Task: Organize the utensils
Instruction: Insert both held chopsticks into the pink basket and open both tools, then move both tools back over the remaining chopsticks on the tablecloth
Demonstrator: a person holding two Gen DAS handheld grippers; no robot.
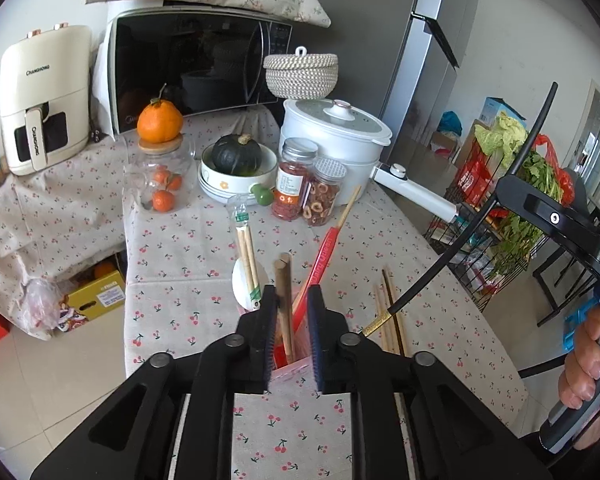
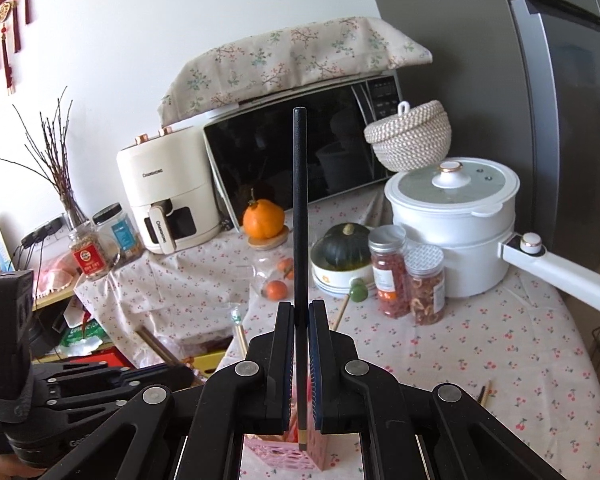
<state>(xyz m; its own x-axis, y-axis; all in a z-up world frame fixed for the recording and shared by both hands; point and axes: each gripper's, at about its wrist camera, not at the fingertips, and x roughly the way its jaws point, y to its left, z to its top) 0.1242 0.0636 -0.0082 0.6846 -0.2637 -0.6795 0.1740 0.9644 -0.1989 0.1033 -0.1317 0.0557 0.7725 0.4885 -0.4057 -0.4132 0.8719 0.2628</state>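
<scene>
**Black chopstick pinched, holder below**

Fingers (image 2: pixel 284 344) of your right gripper (image 2: pixel 300 308) clamp a black chopstick (image 2: pixel 300 200), upright, gold tip over the pink holder (image 2: pixel 278 452). Your left gripper (image 1: pixel 292 296) stands parted around a brown stick (image 1: pixel 285 300) in that holder, pads not pressing. Loose chopsticks (image 1: pixel 390 320) lie on the tablecloth (image 1: pixel 440 280) just beside.

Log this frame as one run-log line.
left claw: open over pink holder | right claw: shut on black chopstick | loose chopsticks on table
</scene>
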